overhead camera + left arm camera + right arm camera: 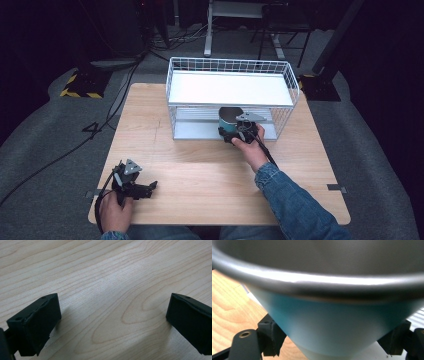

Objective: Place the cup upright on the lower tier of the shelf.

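Teal cup [229,121] with a grey inside is clamped between the jaws of the right gripper [240,131], at the near open edge of the white wire rack's [285,75] lower shelf. From the right gripper view the cup [337,327] sits squeezed on both sides, low on its body. My guess is it's going onto that lower level — so I'd keep it level, slide it farther in under the upper shelf without knocking the rim on the wires, and only let go once the base is flat. Left gripper [134,186] rests on the wooden table [200,170] at the near left, jaws wide apart, holding nothing — fine to leave it parked.
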A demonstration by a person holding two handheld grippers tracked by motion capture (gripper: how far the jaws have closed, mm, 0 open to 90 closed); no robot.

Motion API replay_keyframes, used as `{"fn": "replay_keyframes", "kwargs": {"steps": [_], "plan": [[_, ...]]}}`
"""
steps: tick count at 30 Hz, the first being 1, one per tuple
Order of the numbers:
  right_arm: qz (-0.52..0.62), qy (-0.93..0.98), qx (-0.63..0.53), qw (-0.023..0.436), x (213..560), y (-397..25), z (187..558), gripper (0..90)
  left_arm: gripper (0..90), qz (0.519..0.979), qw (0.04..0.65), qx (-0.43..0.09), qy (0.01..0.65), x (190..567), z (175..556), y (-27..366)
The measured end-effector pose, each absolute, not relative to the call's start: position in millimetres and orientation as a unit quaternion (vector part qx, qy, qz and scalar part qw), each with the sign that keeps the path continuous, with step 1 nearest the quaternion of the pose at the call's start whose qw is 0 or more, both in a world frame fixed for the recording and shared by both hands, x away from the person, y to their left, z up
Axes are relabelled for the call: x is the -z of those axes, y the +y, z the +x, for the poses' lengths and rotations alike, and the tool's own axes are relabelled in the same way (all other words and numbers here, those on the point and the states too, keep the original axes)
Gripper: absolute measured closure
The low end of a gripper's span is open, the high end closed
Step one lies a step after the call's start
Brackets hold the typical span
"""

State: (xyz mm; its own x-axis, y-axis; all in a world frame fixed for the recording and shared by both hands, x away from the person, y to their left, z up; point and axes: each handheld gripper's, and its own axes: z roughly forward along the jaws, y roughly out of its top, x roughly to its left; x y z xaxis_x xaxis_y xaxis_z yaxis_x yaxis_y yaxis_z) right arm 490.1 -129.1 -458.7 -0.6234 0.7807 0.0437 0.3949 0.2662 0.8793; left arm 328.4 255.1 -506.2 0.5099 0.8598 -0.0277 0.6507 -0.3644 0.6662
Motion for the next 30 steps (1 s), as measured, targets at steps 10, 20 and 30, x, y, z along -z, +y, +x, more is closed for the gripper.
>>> {"fn": "replay_keyframes", "kwargs": {"steps": [10, 20, 30], "plan": [[0.399, 0.751, -0.474, 0.227, 465, -126, 512, 21.8, 0.2, 0.809, 0.316, -0.165, 0.467, 506, 328, 255], [0.412, 0.746, -0.468, 0.235, 473, -127, 532, 21.8, 0.2, 0.809, 0.316, -0.165, 0.467, 506, 328, 255], [0.422, 0.746, -0.457, 0.237, 481, -123, 542, 21.7, 0.2, 0.809, 0.316, -0.165, 0.467, 506, 328, 255]]}}
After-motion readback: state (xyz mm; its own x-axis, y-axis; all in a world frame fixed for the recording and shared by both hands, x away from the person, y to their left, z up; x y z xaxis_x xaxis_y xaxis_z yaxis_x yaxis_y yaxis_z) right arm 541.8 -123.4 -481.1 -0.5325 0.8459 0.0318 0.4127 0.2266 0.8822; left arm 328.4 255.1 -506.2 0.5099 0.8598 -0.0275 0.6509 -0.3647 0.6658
